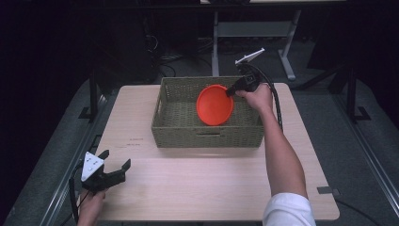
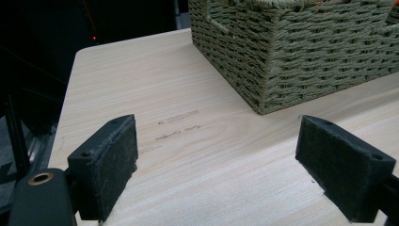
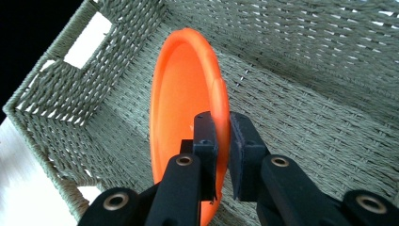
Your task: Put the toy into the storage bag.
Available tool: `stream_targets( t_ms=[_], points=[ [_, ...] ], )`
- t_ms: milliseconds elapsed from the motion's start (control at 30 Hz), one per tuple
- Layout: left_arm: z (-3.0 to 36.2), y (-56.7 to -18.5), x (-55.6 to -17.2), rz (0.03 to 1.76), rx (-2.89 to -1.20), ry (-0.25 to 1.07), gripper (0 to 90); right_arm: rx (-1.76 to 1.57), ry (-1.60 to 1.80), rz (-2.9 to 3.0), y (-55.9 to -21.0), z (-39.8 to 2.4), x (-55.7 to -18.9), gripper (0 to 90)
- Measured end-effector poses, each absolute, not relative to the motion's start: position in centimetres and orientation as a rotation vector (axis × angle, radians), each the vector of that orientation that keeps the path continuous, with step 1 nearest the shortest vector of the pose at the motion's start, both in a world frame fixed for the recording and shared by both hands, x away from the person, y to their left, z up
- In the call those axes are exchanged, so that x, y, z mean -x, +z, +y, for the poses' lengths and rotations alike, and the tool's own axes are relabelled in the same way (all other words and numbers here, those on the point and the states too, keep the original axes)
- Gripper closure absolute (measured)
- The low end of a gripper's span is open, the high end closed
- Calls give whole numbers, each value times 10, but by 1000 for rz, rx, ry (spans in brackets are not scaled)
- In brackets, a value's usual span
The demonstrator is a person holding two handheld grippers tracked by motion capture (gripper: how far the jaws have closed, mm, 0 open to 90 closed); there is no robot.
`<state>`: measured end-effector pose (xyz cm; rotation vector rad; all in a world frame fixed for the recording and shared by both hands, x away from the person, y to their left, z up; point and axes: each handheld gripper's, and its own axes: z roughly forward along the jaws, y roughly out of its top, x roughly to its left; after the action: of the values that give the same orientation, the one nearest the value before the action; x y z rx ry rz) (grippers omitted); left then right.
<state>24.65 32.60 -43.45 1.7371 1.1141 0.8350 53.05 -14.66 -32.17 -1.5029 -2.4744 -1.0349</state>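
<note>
1. Overhead, the right gripper pinches the rim of the orange plate, held tilted on edge inside the woven basket near the bench's far edge; the left gripper rests spread at the near left corner
2. Left gripper view: jaws wide apart, nothing between, basket corner ahead
3. Right gripper view: jaws clamp the plate's rim above the basket floor
</note>
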Motion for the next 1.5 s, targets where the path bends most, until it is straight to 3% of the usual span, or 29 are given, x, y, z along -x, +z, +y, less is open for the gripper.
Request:
stream_targets(
  t_ms=[1500],
  points=[
    [326,-435,-246,1113,-1745,836,127,1540,-844,-2442,-363,-135,-542,802]
  ],
)
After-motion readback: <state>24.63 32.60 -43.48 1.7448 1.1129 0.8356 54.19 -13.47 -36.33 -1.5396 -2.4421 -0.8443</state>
